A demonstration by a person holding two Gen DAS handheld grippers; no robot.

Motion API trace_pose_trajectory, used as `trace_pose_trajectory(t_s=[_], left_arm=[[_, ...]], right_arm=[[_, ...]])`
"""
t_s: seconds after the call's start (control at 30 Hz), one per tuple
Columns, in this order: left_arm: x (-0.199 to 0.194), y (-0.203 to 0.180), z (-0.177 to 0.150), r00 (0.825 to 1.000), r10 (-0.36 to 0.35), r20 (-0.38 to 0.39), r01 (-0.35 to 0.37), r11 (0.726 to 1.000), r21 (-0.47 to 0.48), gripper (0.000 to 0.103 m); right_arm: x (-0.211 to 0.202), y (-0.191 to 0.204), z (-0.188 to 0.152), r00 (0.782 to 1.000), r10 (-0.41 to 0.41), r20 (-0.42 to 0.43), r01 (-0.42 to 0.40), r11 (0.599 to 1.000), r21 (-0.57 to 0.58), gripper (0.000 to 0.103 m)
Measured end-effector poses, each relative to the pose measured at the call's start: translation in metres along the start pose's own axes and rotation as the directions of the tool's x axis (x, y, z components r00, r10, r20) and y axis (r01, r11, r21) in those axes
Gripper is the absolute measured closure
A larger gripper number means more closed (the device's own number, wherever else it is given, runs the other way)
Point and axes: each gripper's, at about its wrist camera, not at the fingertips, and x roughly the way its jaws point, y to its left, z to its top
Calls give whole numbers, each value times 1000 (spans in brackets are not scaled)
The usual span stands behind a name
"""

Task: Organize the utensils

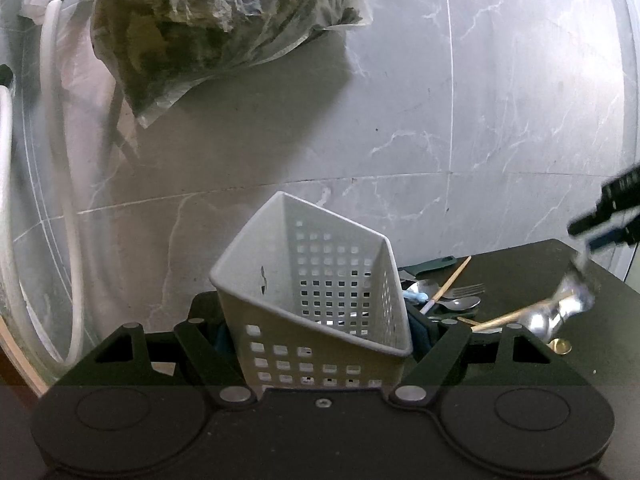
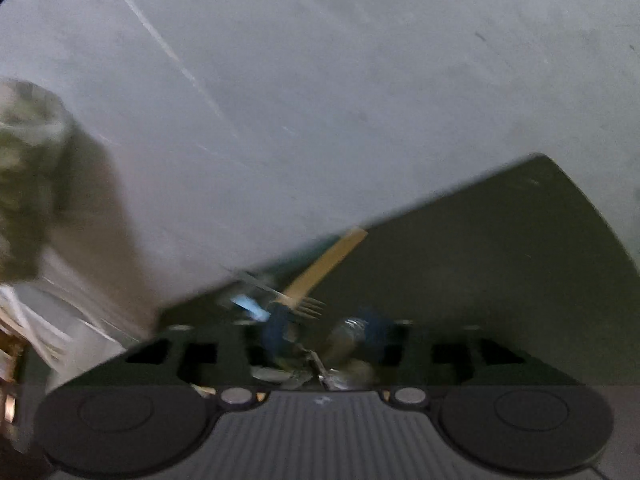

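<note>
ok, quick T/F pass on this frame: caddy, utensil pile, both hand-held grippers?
1. The left hand-held gripper is shut on the white perforated caddy. True.
2. The caddy is full of utensils. False: nothing stands up inside it.
3. A fork lies among the spoons on the dark table. True.
4. The pile sits left of the caddy in the left wrist view. False: it is to the right.
5. The right hand-held gripper is sharply in focus. False: blurred.
</note>
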Motion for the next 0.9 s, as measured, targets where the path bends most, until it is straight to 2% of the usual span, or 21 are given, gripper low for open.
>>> trace_pose_trajectory(t_s=[0.07, 0.1, 0.13, 0.2, 0.3, 0.4, 0.43, 0.53, 0.6, 0.67, 0.7, 0.77, 0.8, 0.9], left_arm=[[2, -1, 1, 1000, 3, -3, -3, 1000, -1, 23], [2, -1, 2, 1000, 5, -4, -5, 1000, -1, 23], [3, -2, 2, 1000, 6, -5, -6, 1000, -2, 23], [3, -3, 2, 1000, 8, -6, -8, 1000, -1, 23], [3, -3, 2, 1000, 9, -6, -9, 1000, -3, 23], [2, -3, 1, 1000, 14, -4, -14, 1000, -7, 23], [2, -3, 1, 1000, 16, -4, -16, 1000, -8, 23], [1, -4, 0, 1000, 21, -4, -21, 1000, -8, 23], [1, -4, 1, 1000, 22, -7, -22, 1000, -8, 23], [1, -4, 2, 1000, 21, -9, -21, 1000, 0, 23], [2, -4, 3, 1000, 19, -11, -19, 1000, 4, 23], [2, -3, 3, 1000, 15, -14, -15, 1000, 4, 23], [2, -3, 3, 1000, 16, -14, -16, 1000, 5, 23], [1, -3, 3, 1000, 20, -13, -20, 1000, 3, 23]], right_arm=[[1, -5, 3, 998, -43, -36, 41, 998, -52, 23], [0, -6, 5, 996, -66, -62, 60, 994, -91, 11], [1, -2, 5, 993, -84, -81, 73, 989, -131, 7], [-2, 7, 2, 986, -152, -61, 133, 960, -246, 7], [-12, 23, -13, 988, -146, -54, 115, 918, -381, 7], [-19, 37, -47, 985, -165, -55, 117, 859, -498, 7], [-20, 38, -59, 984, -171, -60, 118, 857, -502, 7], [-22, 36, -93, 986, -142, -83, 97, 911, -401, 7], [-20, 36, -108, 989, -120, -89, 82, 934, -348, 7], [-17, 37, -121, 988, -140, -62, 108, 925, -365, 7], [-17, 38, -122, 987, -156, -48, 124, 909, -398, 7], [-18, 41, -125, 975, -221, 18, 199, 837, -511, 7], [-19, 40, -126, 968, -245, 50, 229, 790, -569, 6], [-19, 32, -131, 947, -299, 120, 286, 608, -741, 5]])
